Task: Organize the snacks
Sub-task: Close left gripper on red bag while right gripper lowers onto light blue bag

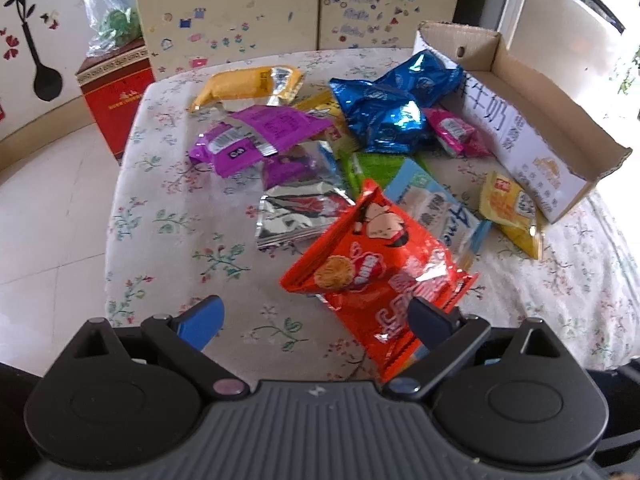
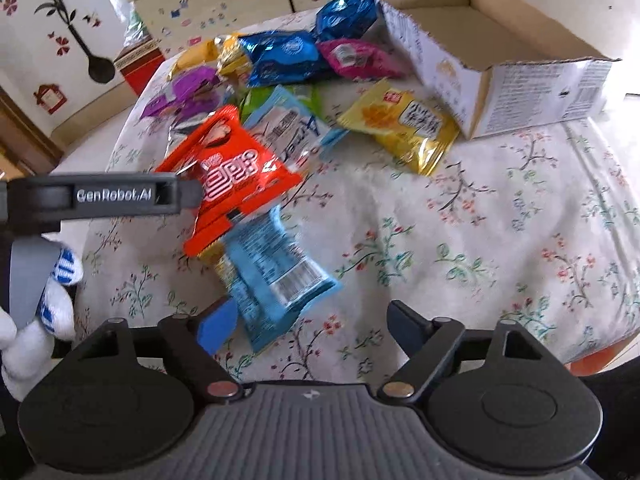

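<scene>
– Right gripper [image 2: 312,316] is hovering nearest, its fingers spread; is anything between them?

– Yes, the light-blue packet [image 2: 276,280] is lying on the flowered tablecloth [image 2: 480,240] between them, close to the left finger and clear of the right one, so nothing is being pinched.

– Which way is it pointing?

– Its long axis is running away from the camera, far end leaning slightly left and tucking under the red packet [image 2: 228,176].

– And the left gripper [image 1: 316,312]?

– It is also standing wide open, with the red packet partly between its fingers.

– So which step?

– I'd judge a pickup is starting. Next, the right fingers are needing to close across the packet's short side, then lift it clear of the red one.

– Where to?

– Probably the cardboard box [image 2: 540,76], sitting open at the far right beyond the snack pile [image 2: 304,56].
</scene>
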### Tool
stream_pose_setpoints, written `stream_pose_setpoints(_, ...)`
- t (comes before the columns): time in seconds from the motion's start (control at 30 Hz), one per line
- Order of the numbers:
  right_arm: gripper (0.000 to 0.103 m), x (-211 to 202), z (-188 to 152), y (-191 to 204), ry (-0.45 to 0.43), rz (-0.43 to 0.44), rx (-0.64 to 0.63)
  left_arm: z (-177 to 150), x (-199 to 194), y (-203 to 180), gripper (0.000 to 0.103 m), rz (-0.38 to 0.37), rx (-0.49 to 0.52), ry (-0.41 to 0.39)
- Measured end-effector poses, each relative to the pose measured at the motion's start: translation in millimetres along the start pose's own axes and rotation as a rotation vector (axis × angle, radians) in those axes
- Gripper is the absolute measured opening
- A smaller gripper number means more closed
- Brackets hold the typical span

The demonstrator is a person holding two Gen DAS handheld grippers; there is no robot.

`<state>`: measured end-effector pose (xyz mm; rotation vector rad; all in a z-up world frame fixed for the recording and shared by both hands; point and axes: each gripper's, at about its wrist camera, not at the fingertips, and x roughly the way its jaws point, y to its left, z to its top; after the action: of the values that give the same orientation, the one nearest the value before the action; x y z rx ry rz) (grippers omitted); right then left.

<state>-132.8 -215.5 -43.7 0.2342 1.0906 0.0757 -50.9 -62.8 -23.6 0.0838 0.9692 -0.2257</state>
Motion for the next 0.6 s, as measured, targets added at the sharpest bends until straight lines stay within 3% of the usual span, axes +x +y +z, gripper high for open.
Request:
stream_pose_setpoints(0.33,0.091,5.7,0.7,13.9,-0.026,-0.027,-0.067,16.2,10.1,-7.3,0.099,-0.088,-0.077,-0.002)
stream_pose_setpoints(0.6,0.094,8.0,0.7,13.4,-0.028,-0.039,-0.066,35.0,33.4,-19.9,0.101,-0.03,-0.104,0.008)
